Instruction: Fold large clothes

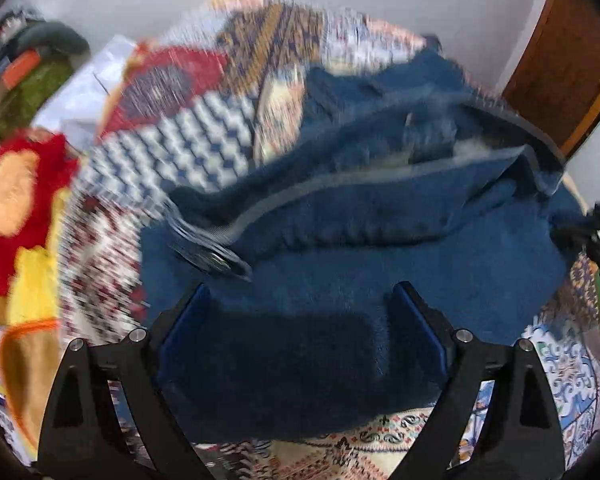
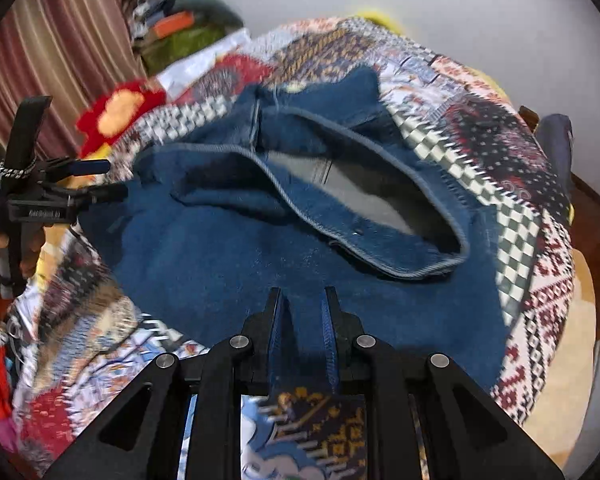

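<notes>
A blue denim garment point(image 1: 380, 208) point(image 2: 204, 256) lies crumpled on a patchwork bedspread point(image 1: 180, 148) point(image 2: 520, 200), its waistband gaping and showing a grey lining. My left gripper point(image 1: 302, 288) hovers open just above the denim's near part, jaws wide apart with only flat cloth below them. In the right wrist view the left gripper point(image 2: 108, 179) shows at the garment's left edge, held by a hand. My right gripper point(image 2: 303, 292) is shut on the denim's near edge, with a stitched hem pinched between its fingers point(image 2: 332, 320).
A red and yellow plush cushion point(image 1: 16, 200) point(image 2: 116, 116) lies at the bed's left. A heap of clothes point(image 2: 188, 28) sits at the back by a striped curtain point(image 2: 60, 52). Brown wooden furniture point(image 1: 560, 60) stands on the right against a white wall.
</notes>
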Demonstrator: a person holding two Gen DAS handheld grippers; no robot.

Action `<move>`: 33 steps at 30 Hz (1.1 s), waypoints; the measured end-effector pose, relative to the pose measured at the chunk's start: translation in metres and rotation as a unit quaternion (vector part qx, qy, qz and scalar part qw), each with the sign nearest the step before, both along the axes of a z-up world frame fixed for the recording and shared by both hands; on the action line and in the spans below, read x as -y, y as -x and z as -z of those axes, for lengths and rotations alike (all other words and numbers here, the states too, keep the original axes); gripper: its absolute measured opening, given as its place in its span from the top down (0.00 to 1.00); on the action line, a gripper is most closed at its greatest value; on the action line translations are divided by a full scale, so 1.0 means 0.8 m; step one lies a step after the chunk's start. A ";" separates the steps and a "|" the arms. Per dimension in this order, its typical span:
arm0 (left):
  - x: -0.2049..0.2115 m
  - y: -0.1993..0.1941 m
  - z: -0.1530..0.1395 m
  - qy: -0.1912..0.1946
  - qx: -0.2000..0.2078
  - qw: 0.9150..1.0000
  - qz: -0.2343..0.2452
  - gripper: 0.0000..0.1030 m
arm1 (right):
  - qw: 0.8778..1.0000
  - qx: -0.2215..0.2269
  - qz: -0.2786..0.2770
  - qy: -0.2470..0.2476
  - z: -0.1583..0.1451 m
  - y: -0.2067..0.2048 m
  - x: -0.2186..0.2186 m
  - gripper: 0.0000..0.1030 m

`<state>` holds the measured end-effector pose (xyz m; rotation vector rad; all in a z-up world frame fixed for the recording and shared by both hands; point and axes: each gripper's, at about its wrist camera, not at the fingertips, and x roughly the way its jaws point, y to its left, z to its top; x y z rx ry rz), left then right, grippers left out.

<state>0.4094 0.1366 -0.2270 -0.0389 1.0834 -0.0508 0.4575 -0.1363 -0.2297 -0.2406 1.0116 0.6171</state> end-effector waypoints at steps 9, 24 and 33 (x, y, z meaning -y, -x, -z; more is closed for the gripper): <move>-0.066 -0.071 0.007 -0.048 0.007 0.996 -0.068 0.09 | 0.999 0.000 0.037 -0.010 0.005 -0.089 -0.002 0.86; -0.120 -0.103 -0.058 -0.179 0.103 0.966 -0.158 0.09 | 0.992 0.084 0.088 0.034 -0.037 -0.116 -0.003 0.86; -0.091 -0.042 -0.078 -0.076 0.077 0.991 -0.072 0.08 | 0.998 0.052 -0.012 -0.016 -0.059 -0.043 -0.083 0.86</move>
